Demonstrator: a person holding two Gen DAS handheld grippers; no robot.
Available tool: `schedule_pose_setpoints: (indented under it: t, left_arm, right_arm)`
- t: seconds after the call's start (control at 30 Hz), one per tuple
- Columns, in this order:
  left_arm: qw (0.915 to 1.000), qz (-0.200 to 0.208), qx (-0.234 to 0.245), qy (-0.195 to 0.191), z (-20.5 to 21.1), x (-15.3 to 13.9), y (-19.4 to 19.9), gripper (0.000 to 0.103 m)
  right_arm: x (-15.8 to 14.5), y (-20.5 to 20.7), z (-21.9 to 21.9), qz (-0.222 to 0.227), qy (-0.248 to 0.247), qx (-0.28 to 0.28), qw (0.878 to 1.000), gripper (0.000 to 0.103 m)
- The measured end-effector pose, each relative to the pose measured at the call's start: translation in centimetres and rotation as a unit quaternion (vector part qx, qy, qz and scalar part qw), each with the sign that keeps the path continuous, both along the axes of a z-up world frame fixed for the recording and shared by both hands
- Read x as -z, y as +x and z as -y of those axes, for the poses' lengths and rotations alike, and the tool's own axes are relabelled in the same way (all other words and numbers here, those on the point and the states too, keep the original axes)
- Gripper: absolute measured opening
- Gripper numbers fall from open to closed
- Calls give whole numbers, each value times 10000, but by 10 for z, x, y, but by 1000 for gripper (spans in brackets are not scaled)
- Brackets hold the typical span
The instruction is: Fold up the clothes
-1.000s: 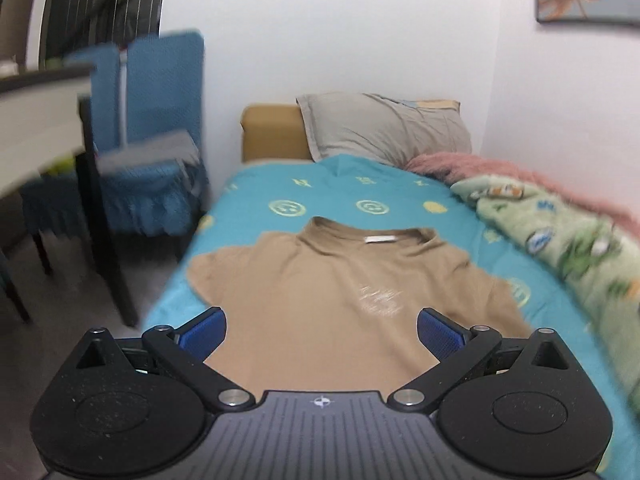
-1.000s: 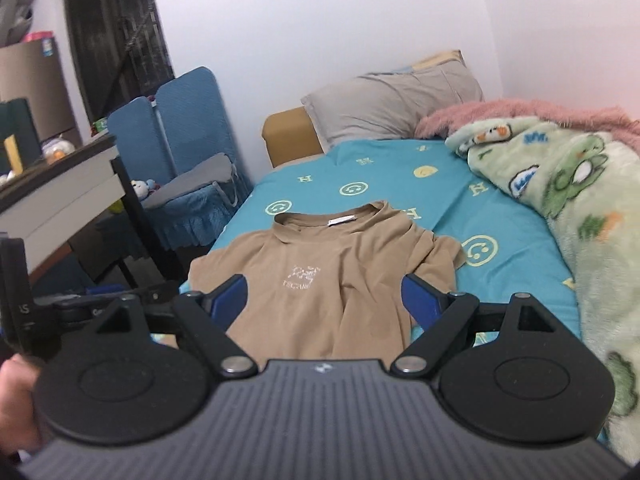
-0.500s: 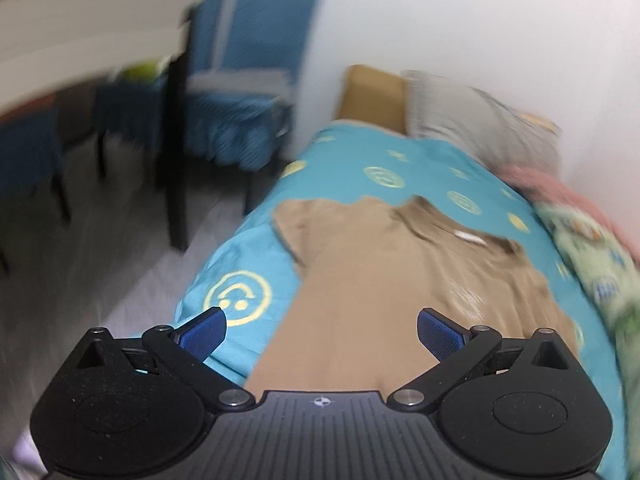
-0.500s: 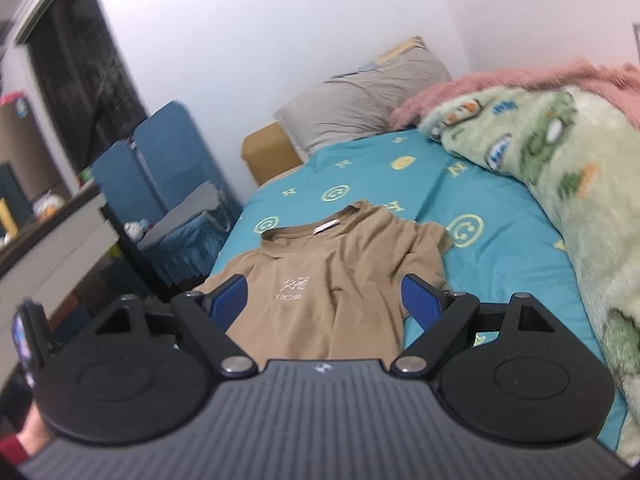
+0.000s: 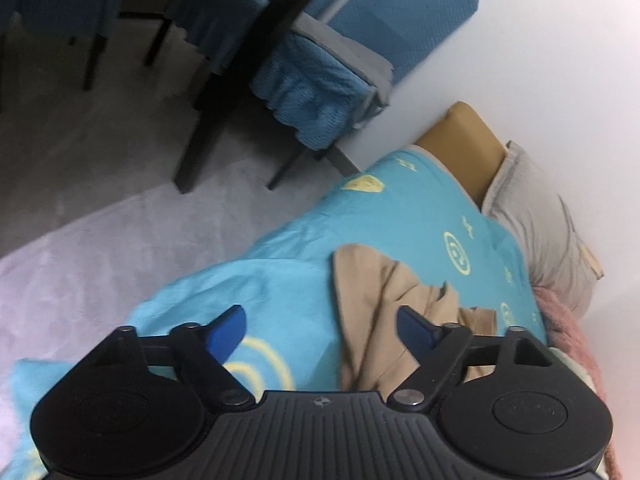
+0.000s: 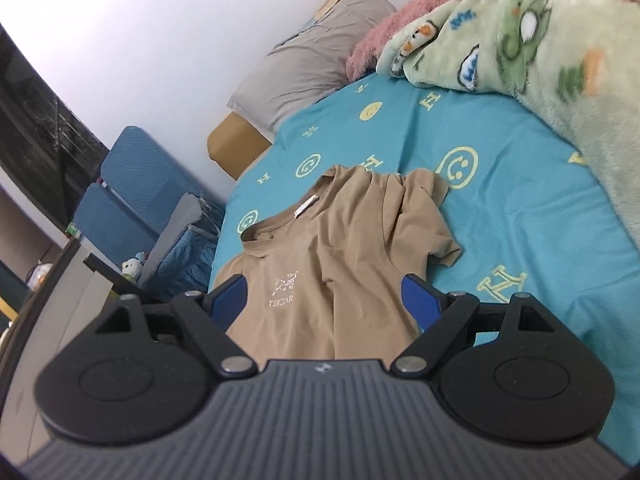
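Shirt (image 6: 336,264), tan, lies spread on the blue bed (image 6: 520,216), centre frame in the right view, one sleeve rumpled. Both hand-held grippers, left (image 5: 320,330) and right (image 6: 324,300), hover over it with jaws apart, holding nothing. Pillow (image 6: 312,64) and green blanket (image 6: 540,40) fill the upper right.

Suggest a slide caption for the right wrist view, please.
Open right gripper poised over a tan T-shirt lying unfolded on the blue smiley bedsheet.
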State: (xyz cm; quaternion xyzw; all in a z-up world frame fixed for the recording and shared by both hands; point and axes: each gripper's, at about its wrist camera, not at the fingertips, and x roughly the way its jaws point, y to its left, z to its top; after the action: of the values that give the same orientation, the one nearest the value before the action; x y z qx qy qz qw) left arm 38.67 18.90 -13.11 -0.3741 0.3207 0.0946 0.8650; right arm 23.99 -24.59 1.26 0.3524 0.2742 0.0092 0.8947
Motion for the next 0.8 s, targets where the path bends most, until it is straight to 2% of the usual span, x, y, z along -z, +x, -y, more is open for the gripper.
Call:
schedule_pose_setpoints:
  t: [0.03, 0.1, 0.17, 0.27, 0.4, 0.47, 0.53, 0.63, 0.73, 0.8]
  left_arm:
    - [10000, -7, 23, -46, 2, 5, 8, 62]
    - [9999, -26, 61, -158, 7, 16, 21, 34]
    - [9993, -29, 80, -359, 11, 26, 30, 22]
    - [9983, 21, 134, -561, 14, 35, 36, 21]
    - [9972, 33, 86, -745, 17, 40, 38, 29]
    - [9947, 52, 47, -1029, 14, 43, 36, 34]
    - [9922, 27, 9, -1245, 11, 44, 34, 33]
    - [9915, -95, 0, -1294, 10, 45, 33, 23]
    - [9880, -228, -133, -1520, 7, 47, 31, 10]
    - [9911, -287, -24, -1301, 9, 38, 33, 2]
  right_arm:
    - [3, 5, 0, -38, 3, 1, 10000, 85]
    - [10, 14, -1, -114, 9, 4, 9999, 85]
    - [18, 23, -2, -251, 62, -25, 9997, 85]
    - [28, 34, -2, -413, 219, -47, 9989, 85]
    - [34, 40, -3, -473, 292, -60, 9984, 85]
    - [36, 40, -2, -508, 333, -66, 9981, 85]
    - [37, 40, -1, -545, 397, -59, 9977, 85]
    - [35, 38, 0, -545, 395, -6, 9977, 85]
    - [33, 36, 1, -528, 380, 50, 9979, 85]
    - [32, 35, 2, -518, 365, 76, 9980, 85]
